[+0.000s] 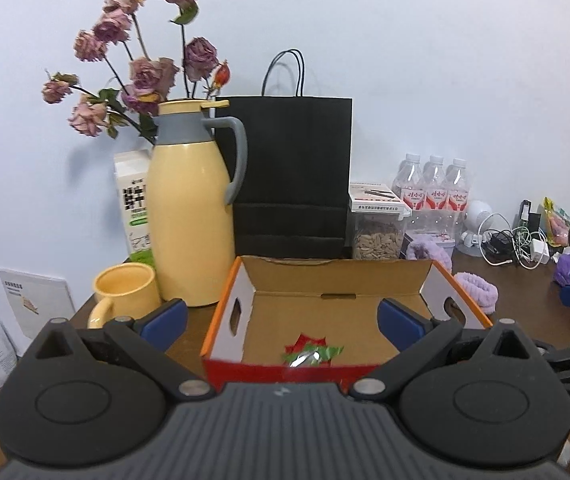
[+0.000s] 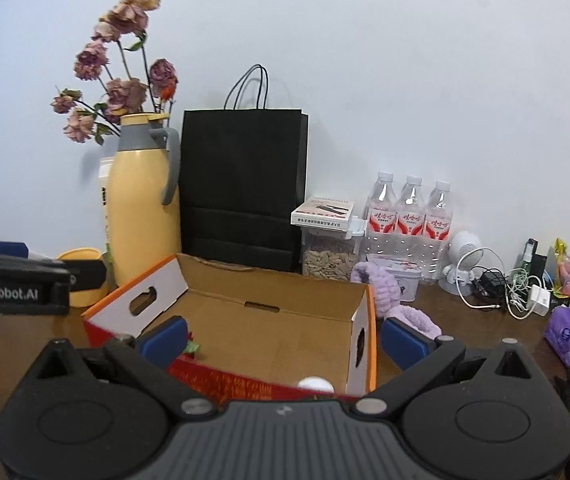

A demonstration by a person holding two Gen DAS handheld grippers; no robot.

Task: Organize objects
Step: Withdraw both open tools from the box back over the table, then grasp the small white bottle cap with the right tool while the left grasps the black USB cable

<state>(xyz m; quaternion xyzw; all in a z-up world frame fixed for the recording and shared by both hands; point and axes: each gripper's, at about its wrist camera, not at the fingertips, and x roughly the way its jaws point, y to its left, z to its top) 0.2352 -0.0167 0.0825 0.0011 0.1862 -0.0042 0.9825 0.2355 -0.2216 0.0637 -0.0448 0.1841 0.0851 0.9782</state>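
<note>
Tabletop: dark brown wood, pushed against a pale wall; tall things stood at the back, likely to keep the front free for sorting.
Black paper bag: upright against the wall, just behind the box.
Cardboard box: open-topped, orange-edged, with handle cut-outs; it sat near the front edge, probably as the collecting place for loose objects.
Yellow jug: just left of the box, holding dried roses, a yellow mug beside it.
Water bottles: three together at the back right, near a seed jar.
Left hand-held gripper: fingers spread wide, empty, poised over the box's near wall.
Right hand-held gripper: also wide and empty, over the box's right end.
Purple towel: touching the box's right wall, seemingly not yet sorted.
Wrapper: red, green and foil, lying on the box floor near the front wall.
</note>
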